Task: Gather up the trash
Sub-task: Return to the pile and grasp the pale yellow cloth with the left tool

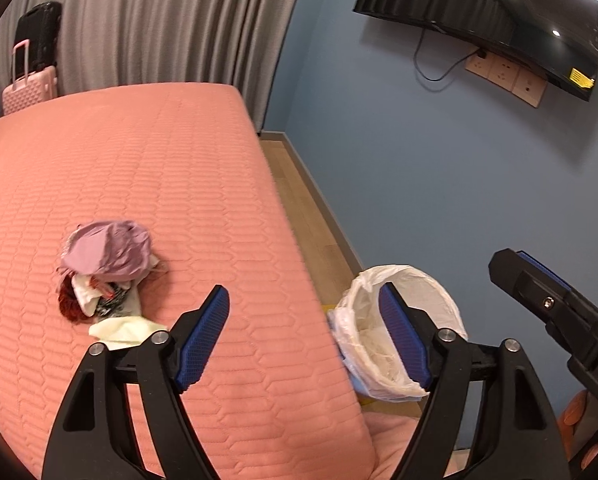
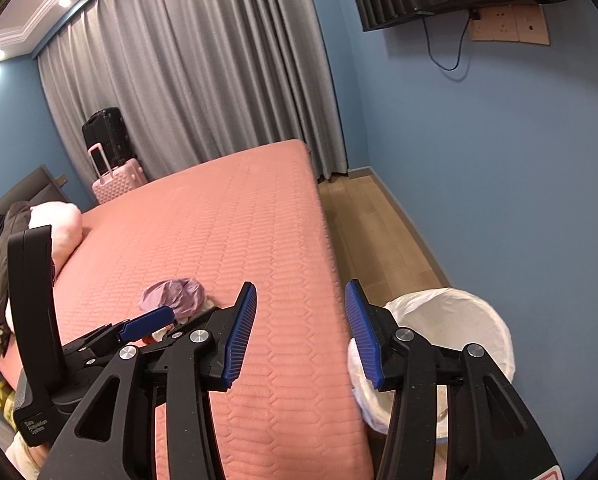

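Note:
A pile of trash (image 1: 107,276) lies on the pink bed (image 1: 179,168): a crumpled purple wrapper on top, red, white and pale yellow scraps under it. It also shows in the right wrist view (image 2: 175,297). A bin lined with a white bag (image 1: 399,320) stands on the floor by the bed's right edge, also in the right wrist view (image 2: 455,344). My left gripper (image 1: 305,332) is open and empty, above the bed's edge, right of the pile. My right gripper (image 2: 301,332) is open and empty, between bed and bin; it shows at the right of the left wrist view (image 1: 539,292).
A pink suitcase (image 2: 117,180) and a black one (image 2: 105,128) stand beyond the bed by grey curtains (image 2: 203,80). A TV (image 1: 491,16) hangs on the blue wall. Pillows and clothes (image 2: 27,240) lie at the bed's head. A wooden floor strip (image 2: 371,232) runs beside the bed.

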{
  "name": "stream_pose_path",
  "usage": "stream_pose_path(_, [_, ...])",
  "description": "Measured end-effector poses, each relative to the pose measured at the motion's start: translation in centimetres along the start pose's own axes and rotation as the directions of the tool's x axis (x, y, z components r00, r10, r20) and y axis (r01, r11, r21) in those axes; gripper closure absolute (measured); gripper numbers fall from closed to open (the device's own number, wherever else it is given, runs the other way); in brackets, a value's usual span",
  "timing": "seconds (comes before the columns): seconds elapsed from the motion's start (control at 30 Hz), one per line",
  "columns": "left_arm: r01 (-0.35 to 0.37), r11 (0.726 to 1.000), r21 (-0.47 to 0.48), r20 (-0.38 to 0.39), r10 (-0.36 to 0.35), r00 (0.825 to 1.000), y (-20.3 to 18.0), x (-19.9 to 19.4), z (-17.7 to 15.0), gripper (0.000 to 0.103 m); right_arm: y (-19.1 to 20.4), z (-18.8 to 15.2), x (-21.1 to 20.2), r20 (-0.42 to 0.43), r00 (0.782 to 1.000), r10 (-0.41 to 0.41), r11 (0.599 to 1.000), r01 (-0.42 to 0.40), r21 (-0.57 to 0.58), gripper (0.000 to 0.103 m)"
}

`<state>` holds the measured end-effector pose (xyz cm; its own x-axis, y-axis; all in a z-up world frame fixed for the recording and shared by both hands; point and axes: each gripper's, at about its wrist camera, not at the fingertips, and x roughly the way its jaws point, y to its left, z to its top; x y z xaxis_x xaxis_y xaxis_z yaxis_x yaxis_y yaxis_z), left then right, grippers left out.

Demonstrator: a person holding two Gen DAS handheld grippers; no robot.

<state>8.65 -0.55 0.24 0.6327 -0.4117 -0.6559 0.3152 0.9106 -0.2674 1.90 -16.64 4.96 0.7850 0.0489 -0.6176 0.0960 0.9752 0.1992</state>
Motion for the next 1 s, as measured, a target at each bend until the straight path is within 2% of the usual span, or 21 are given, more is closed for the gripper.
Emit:
stream_pose_path(0.23, [-0.079,0.995,-0.056,-0.039,0.077,0.996,4.5,0.5,-2.0,0.024,3.3,-1.9,2.2,-0.052,0.998,0.039,0.999,-0.040,-0.033,0.056])
stream_pose_path(0.47, [-0.141,0.982,-0.124,-0.118,0.127,0.985,9.4,1.9,-4.9,0.024,5.8,-4.0,4.8,-0.096,0.994,0.059,0.997,-0.063,-0.047,0.056])
stream_pose_path(0.63, [-0.173,0.968,-0.183,-0.174,0.142,0.975,12.4,3.1,-7.0,0.024,7.0,-5.8,7.1,-0.146,0.987,0.071,0.996,-0.079,-0.051,0.056])
stream_pose_path(0.87, [-0.193,0.958,-0.212,-0.227,0.144,0.963,14.8,5.5,-8.7,0.024,7.4,-7.8,9.9,-0.206,0.975,0.078,0.995,-0.088,-0.039,0.056])
stream_pose_path(1.0, [-0.195,0.958,-0.210,-0.245,0.141,0.959,15.5,7.1,-8.8,0.032,7.1,-8.2,11.5,-0.234,0.969,0.072,0.996,-0.082,-0.030,0.056])
